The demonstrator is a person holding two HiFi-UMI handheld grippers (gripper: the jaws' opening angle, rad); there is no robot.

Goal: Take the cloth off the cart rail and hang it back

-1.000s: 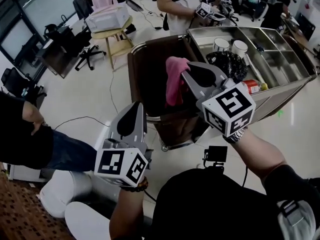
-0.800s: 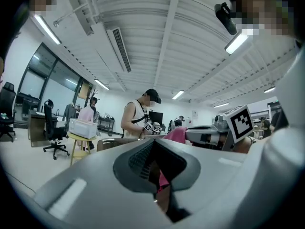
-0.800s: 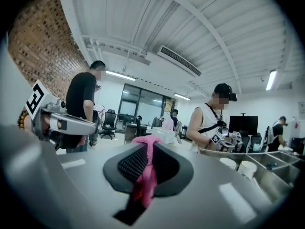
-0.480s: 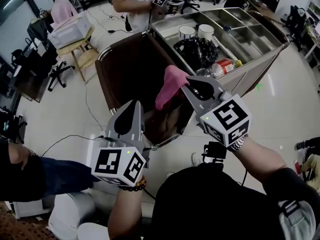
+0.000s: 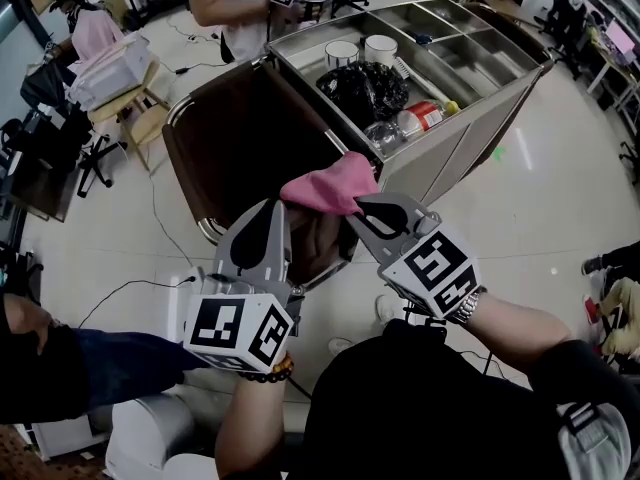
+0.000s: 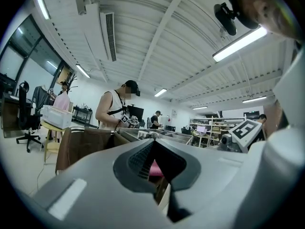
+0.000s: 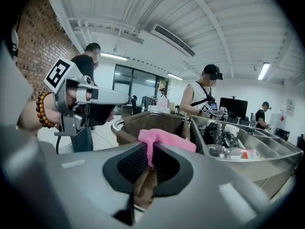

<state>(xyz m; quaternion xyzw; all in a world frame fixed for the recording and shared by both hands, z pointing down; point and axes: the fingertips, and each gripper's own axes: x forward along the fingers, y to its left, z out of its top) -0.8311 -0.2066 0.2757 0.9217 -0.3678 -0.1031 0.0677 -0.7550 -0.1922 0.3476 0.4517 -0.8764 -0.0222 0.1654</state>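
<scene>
A pink cloth [image 5: 325,190] hangs over the near side of the cart's brown bag [image 5: 250,138], close to the chrome rail [image 5: 200,226] that rims it. My right gripper [image 5: 357,204] is shut on one edge of the cloth. In the right gripper view the cloth [image 7: 167,138] runs out from between the pads of the right gripper [image 7: 151,151] and drapes forward. My left gripper [image 5: 272,213] sits just left of the cloth, its jaws together with nothing in them. The left gripper [image 6: 151,143] shows a patch of pink beyond its tips in its own view.
The steel cart tray [image 5: 500,63] holds a black bag [image 5: 362,90], two white cups [image 5: 360,50] and a bottle [image 5: 420,118]. A person [image 5: 235,8] stands at the cart's far side. A chair with a box [image 5: 110,63] stands at left. Cables lie on the floor.
My right gripper has come down with the cloth, which hung upright before and now lies spread toward the bag's near edge. The left gripper has shifted a little closer to it.
</scene>
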